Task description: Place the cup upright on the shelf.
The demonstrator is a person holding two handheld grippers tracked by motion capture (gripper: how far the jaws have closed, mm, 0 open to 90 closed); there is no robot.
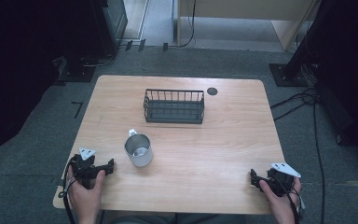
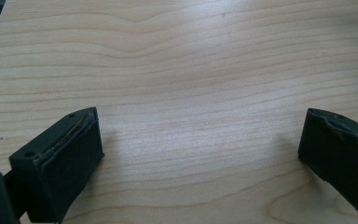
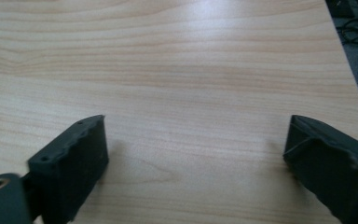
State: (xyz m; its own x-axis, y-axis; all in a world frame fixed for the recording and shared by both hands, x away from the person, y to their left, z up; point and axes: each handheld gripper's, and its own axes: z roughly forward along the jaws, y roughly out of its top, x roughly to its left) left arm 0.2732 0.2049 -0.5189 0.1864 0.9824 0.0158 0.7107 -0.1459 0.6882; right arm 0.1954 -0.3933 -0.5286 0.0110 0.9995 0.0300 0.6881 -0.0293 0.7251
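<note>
We rest both grippers, left (image 1: pixel 108 166) & right (image 1: pixel 254 178), wide apart & empty, on table (image 1: pixel 214 149); mug (image 1: pixel 138 150) near left, wire basket (image 1: pixel 174 106) behind; nothing between.

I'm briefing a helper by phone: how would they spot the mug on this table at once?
On the light wooden table, look in front of the black wire basket, toward the person's left gripper. There stands an upright shiny metal mug, open at the top. It is the table's lone silver, round thing; the basket is dark and rectangular.

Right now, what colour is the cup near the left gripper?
The cup is shiny silver metal, with a pale handle tab; it shows best in the high view.
</note>
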